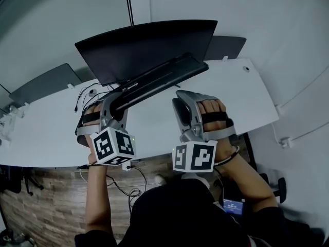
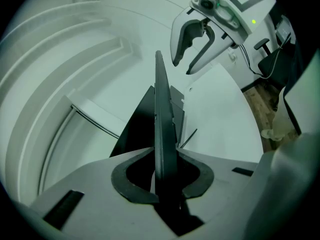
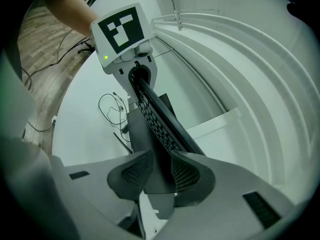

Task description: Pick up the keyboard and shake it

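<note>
My left tool [image 2: 162,176] clamped on one end of the keyboard [image 1: 164,76], my right tool [image 3: 161,173] gripping it too, keyboard held above the white table [image 1: 247,96], slanting from 8 to 2 o'clock, monitor [image 1: 149,48] behind at 12 o'clock

White curved tabletop [image 1: 247,96], mostly bare. Dark monitor [image 1: 144,48] at its back edge, screen black. Two grey divider panels behind the tabletop: left panel [image 1: 43,84], and right panel [image 1: 227,46] partly behind the monitor. Thin black cables [image 1: 85,94] loop on the tabletop left of the monitor. Wood-pattern floor [image 1: 46,202] below the near edge, with floor cables [image 1: 131,189] trailing over it and a white plug [image 1: 160,179] beside them. Black chair base [image 1: 280,184] at right. Small device with lit blue screen [image 1: 232,206] at the person's hip. Pale wall [image 1: 61,19], with a black vertical line [image 1: 128,4] running down to the monitor.
</note>
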